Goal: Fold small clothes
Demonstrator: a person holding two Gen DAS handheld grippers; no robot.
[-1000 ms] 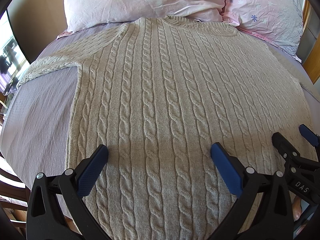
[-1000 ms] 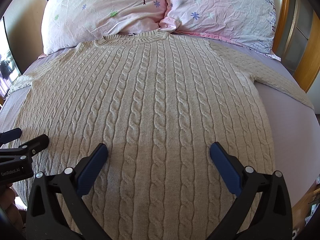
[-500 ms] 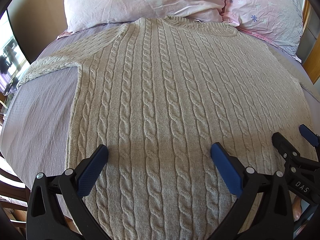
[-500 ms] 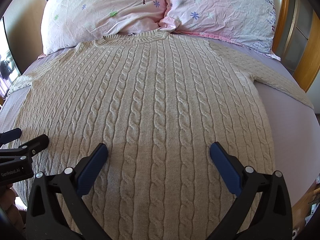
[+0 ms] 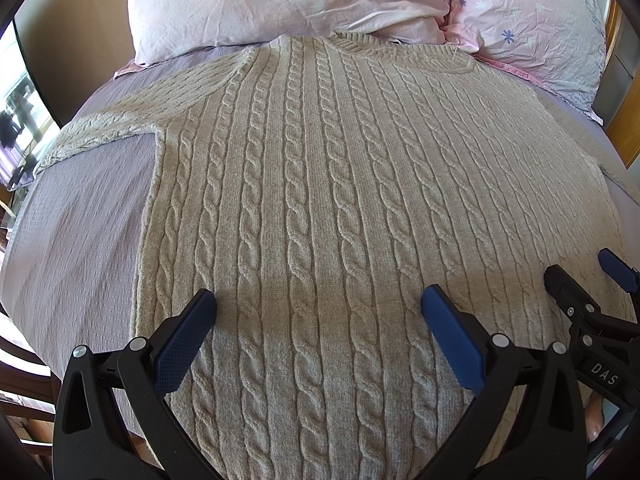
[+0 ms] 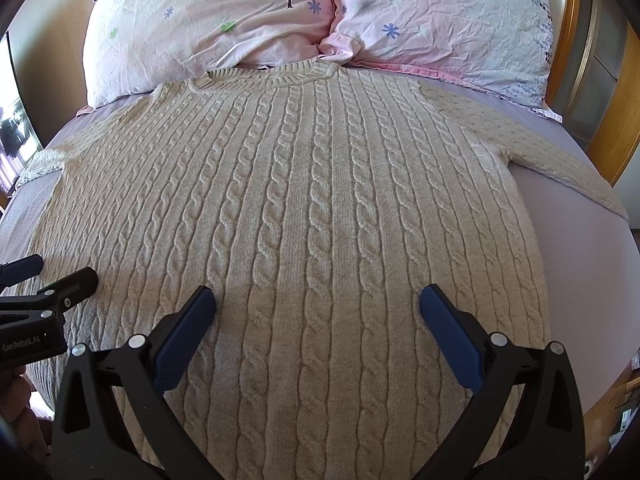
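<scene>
Sweater point(image 5: 320, 208), a beige cable-knit, lies spread flat and face up over the lilac bedsheet point(image 5: 80, 232), its ribbed collar point(image 6: 276, 76) touching the two pink flowered pillows point(image 6: 208, 28) at the head edge of the bed. One sleeve point(image 5: 120, 120) runs out toward the left edge of the bed, the other sleeve point(image 6: 560, 156) toward the right edge, where a wooden bed frame point(image 6: 612, 120) rises. Left gripper point(image 5: 320, 316) hangs over the lower middle of the knit, blue pads point(image 5: 184, 344) spread wide with only fabric showing between them, gripping nothing. Right gripper point(image 6: 318, 312) sits just beside it over the hem half, jaws equally wide and empty; whether either tip touches the wool I cannot tell. No container is in view and nothing lies on top of the garment
</scene>
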